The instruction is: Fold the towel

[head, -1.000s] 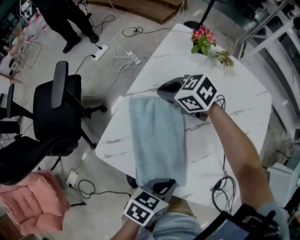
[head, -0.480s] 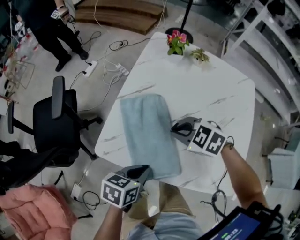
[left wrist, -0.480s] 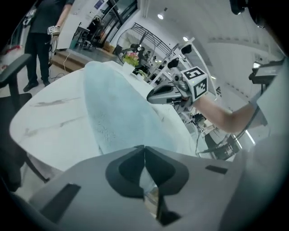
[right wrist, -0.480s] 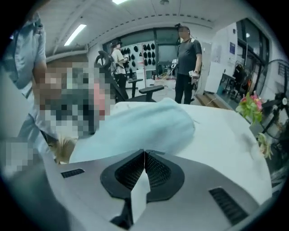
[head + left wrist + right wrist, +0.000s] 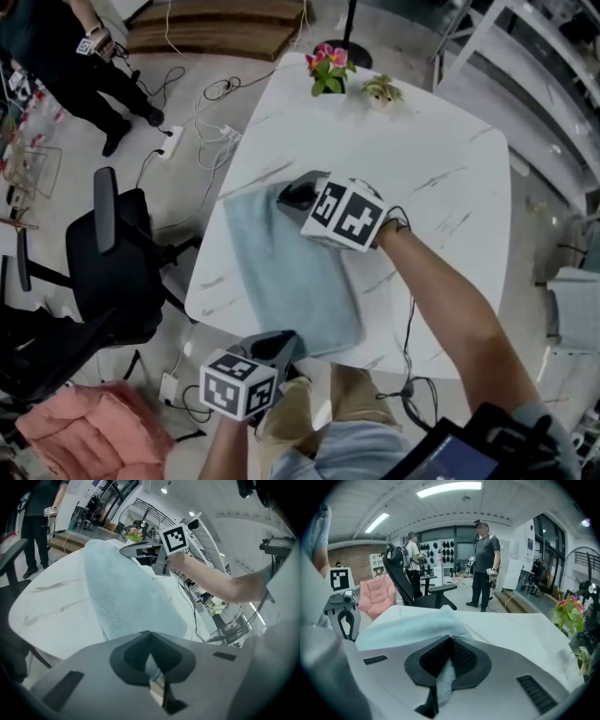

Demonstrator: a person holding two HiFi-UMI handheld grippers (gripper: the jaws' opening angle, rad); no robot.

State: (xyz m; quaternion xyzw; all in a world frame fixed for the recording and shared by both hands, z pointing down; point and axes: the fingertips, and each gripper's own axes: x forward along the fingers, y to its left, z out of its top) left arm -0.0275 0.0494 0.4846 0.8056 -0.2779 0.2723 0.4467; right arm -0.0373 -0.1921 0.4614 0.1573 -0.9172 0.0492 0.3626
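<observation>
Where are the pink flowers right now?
In the head view, the pink flowers with green leaves stand at the far edge of the white marble table, just left of a small green plant, beyond the light blue towel.

I'm getting soft, even light from ceiling strips (image 5: 449, 488), the white table (image 5: 441, 178) glaring faintly, shadows showing weak. Both gripper views are bending and darkening toward the corners, with the nearest foreground blurring.

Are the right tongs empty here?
No, the right tongs are shut on a fold of the towel.
</observation>
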